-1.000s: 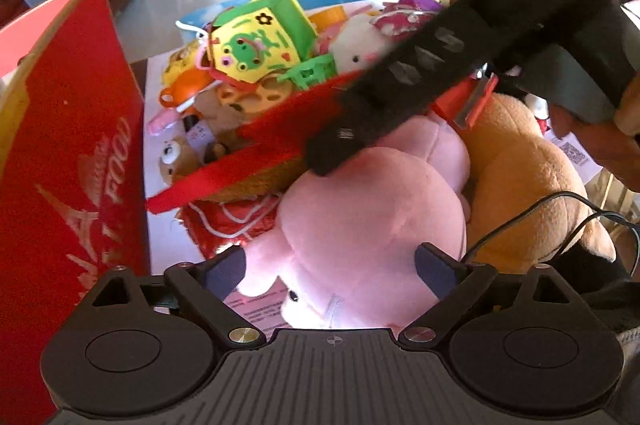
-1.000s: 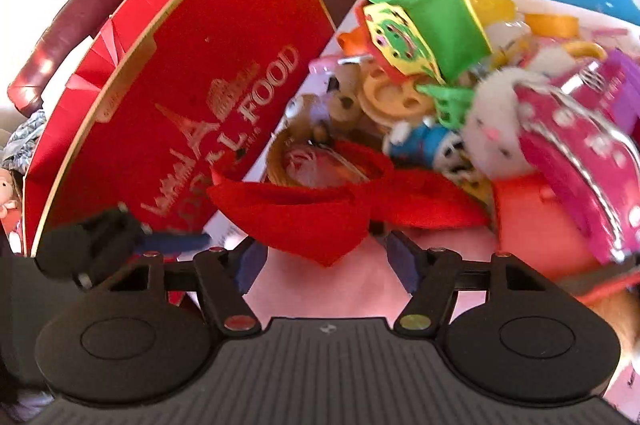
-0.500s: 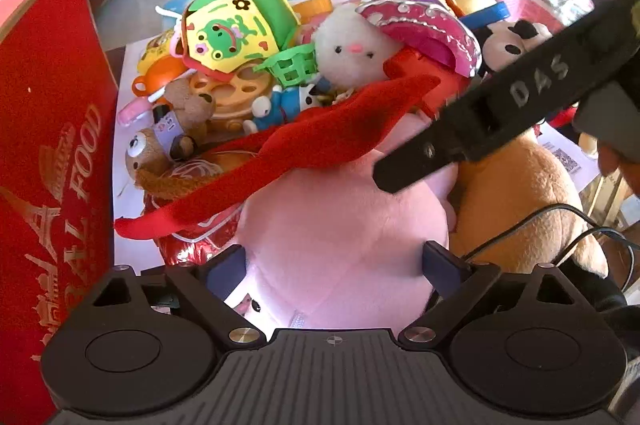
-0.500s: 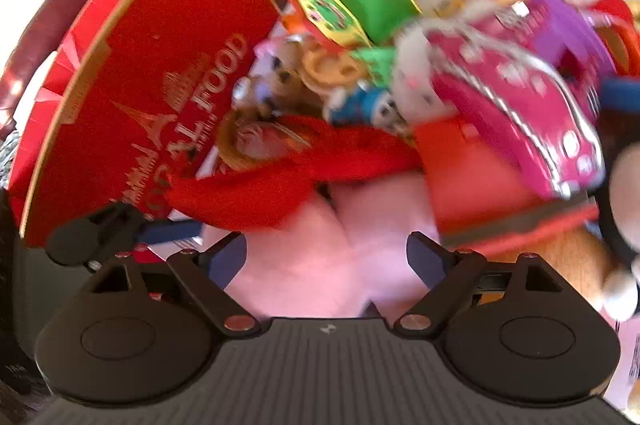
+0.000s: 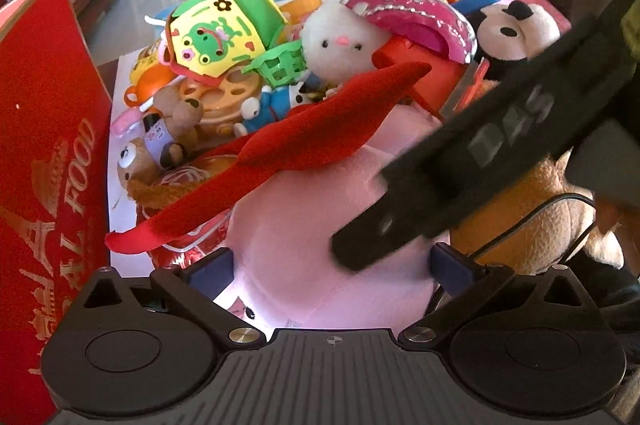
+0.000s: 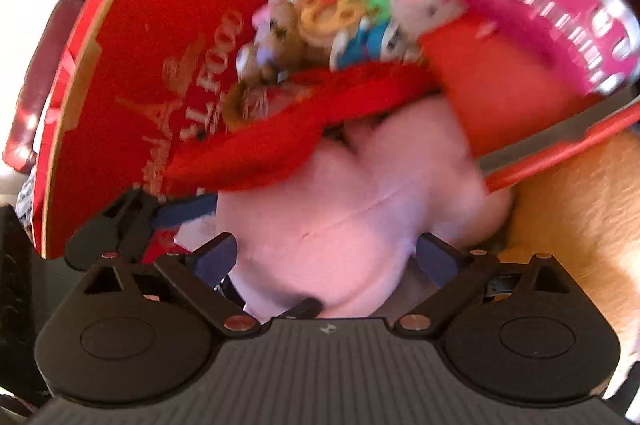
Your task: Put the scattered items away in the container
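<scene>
Left tool (image 5: 332, 265) spread around pink plush (image 5: 320, 225); right tool (image 6: 326, 257) spread over it too, red scarf (image 5: 280, 145) draped across

We find no open lane past the big pink plush toy (image 5: 320, 225), which bulges between both sets of spread fingers. To its left the upright red cardboard box wall (image 5: 44, 153) closes that side; a red cloth strip (image 5: 280, 145) drapes over its top, and the tan plush (image 5: 532, 221) crowds its right. Beyond it, heaped small toys (image 5: 224, 57) fill the table, and the right gripper (image 5: 440, 201) crosses above it.

A big pink plush (image 5: 320, 225) with a red scarf (image 5: 288, 145) lies beside the upright red box (image 5: 44, 145).
</scene>
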{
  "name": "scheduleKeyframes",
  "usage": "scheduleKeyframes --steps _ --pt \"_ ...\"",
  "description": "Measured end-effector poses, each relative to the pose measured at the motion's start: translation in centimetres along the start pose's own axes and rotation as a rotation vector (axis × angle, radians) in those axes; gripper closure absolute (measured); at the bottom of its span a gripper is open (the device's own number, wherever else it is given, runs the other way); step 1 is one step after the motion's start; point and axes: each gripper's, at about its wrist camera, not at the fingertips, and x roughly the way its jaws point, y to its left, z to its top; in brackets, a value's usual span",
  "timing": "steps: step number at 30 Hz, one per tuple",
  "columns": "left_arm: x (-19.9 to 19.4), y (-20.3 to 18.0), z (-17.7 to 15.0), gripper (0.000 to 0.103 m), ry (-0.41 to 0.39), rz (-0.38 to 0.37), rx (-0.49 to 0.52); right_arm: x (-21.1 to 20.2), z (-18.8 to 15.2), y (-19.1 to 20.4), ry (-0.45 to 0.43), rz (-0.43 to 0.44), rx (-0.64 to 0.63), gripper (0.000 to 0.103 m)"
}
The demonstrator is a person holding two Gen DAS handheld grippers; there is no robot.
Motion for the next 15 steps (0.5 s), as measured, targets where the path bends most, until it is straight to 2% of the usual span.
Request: scheduleKeyframes --steps 2,6,12,15 --pt "0.2 0.0 0.1 0.0 0.003 0.009 -0.005 1.0 -0.1 0.5 0.001 -0.014 -0.008 0.0" --pt "0.5 -0.4 0.3 0.001 0.008 0.036 0.012 1.8 -0.4 1.3 -0.033 -0.046 -0.006 0.001" --pt "-2.1 -1.1 0.6 0.021 -0.034 0.037 0.053 0.3 -0.8 1.8 -0.058 -0.038 -0.012 0.014" --pt "-4.0 -1.1 1.1 0.023 -0.066 0.034 0.04 -0.9 -0.8 2.0 -0.063 -0.004 0.003 0.015"
